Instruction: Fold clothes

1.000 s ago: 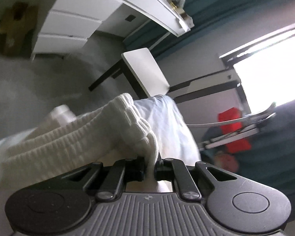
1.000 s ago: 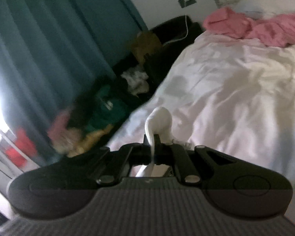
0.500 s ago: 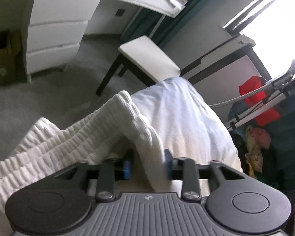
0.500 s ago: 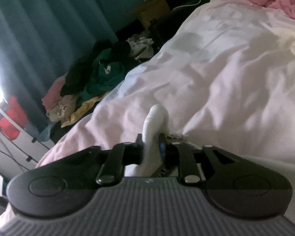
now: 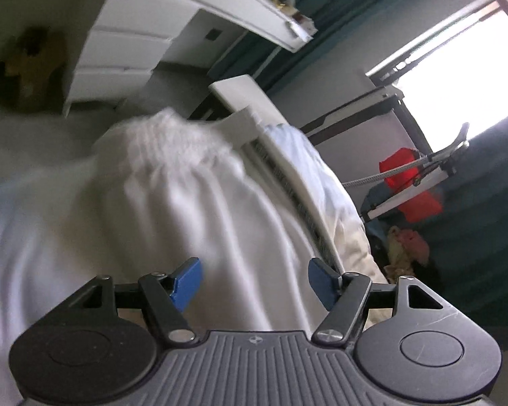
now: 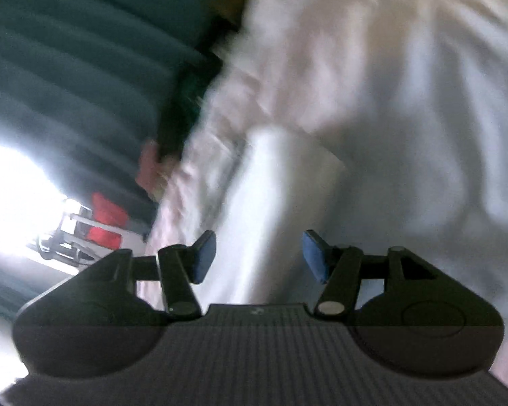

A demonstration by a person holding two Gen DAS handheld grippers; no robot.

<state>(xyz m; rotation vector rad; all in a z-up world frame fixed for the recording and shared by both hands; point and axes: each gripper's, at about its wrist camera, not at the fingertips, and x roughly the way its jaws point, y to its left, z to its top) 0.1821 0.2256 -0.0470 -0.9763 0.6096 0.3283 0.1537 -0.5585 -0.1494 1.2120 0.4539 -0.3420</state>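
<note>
A white garment (image 5: 172, 199) with a ribbed elastic waistband lies on the bed, blurred, just ahead of my left gripper (image 5: 254, 282). The left gripper's blue pads (image 5: 188, 282) stand wide apart with the cloth below them, not pinched. In the right wrist view a white strip of the same garment (image 6: 271, 203) lies on the pale pink bedsheet (image 6: 406, 84) in front of my right gripper (image 6: 259, 255). Its jaws also stand wide open and hold nothing. Both views are motion-blurred.
The left wrist view shows a white drawer unit (image 5: 118, 54), a white desk top (image 5: 240, 3), a white chair seat (image 5: 247, 101), a bright window (image 5: 470, 67) and a red object (image 5: 409, 182). Teal curtains (image 6: 67, 67) and a clothes pile (image 6: 152, 169) flank the bed.
Both grippers have opened and let go of the white garment, which has dropped onto the bed. Both cameras have swung, the right one down towards the sheet.
</note>
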